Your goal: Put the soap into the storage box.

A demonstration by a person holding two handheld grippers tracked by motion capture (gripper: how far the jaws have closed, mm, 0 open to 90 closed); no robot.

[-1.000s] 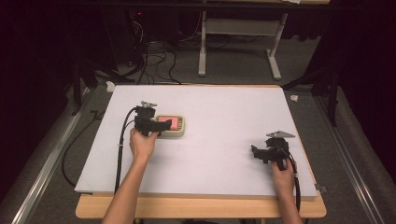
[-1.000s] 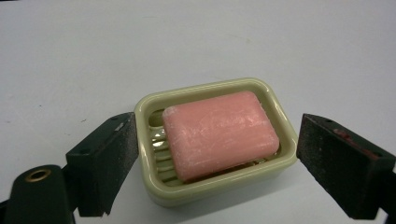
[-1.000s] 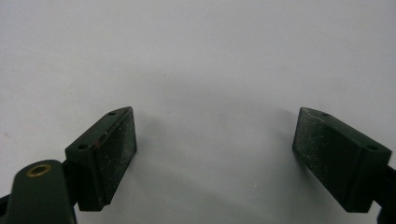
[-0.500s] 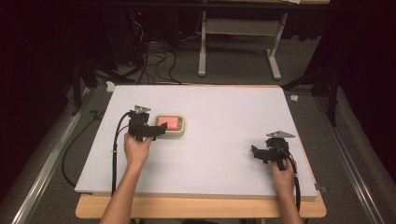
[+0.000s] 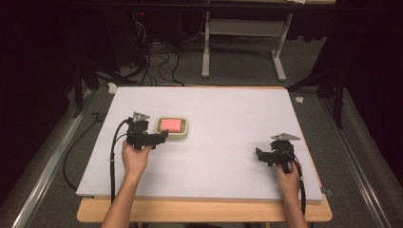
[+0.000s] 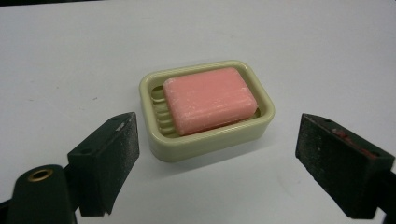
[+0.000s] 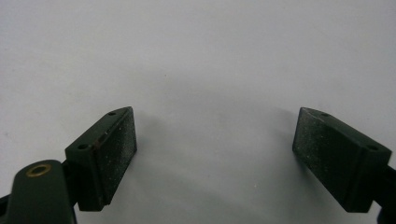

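left gripper jaws spread, empty, facing soap dish | pink soap bar likely slick, loose; grasp dish's long walls | right gripper jaws spread, empty

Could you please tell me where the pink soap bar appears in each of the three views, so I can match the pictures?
High view: the pink soap bar sits left of centre in the cream soap dish, just beyond the left gripper.
Left gripper view: the bar is at centre, ahead of the open jaws and apart from them.
Right gripper view: not in it; bare white table.
Shared landmark: the white table surface.
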